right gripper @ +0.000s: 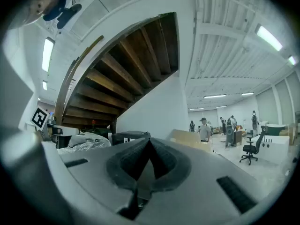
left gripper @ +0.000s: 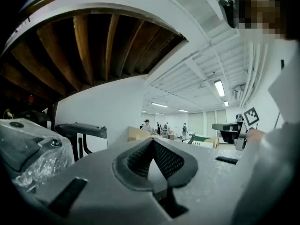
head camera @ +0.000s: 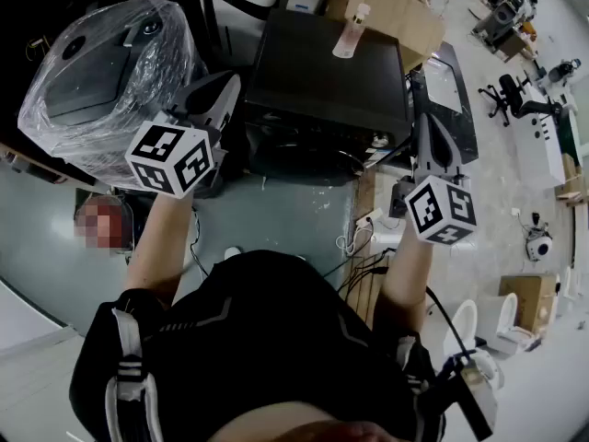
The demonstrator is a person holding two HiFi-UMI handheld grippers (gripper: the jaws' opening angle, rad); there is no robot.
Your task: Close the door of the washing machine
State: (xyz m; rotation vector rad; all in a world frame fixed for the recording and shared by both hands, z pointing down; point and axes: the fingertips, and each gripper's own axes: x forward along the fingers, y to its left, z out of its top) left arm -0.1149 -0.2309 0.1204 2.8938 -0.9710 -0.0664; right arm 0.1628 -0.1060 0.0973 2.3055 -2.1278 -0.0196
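Upper left of the head view: a plastic-wrapped appliance [head camera: 97, 67], shiny film crinkled all over it. Just to its right comes the left gripper [left gripper: 153, 142], raised and pointing level out into the room. Its jaws are pressed together tip to tip, and there's nothing between the ribbed pads.

Centre top is the one we're here for, the black washing machine [head camera: 322, 67]. It stands on the pale floor [head camera: 276, 215] between the two grippers, with cardboard boxes [head camera: 396, 3] behind it. From this steep angle we get its flat top and only a sliver of its dark front. I can't tell whether the door is swung out or already pushed home. A dark framed panel [head camera: 449, 86] stands just at its right side, and I can't say what that is either.

On the right, the right gripper [right gripper: 149, 143] is also level. Its jaws are clamped tight on nothing at all, with open office space and an office chair [right gripper: 253, 149] beyond.

Neither gripper is touching the machine, and both are up and apart from it. My read is one of two things. Either the closing push hasn't begun, or it's done and the hands are clear. With the door front out of sight, these pictures won't settle which. If it's open, what's left is a push on the door until it latches.
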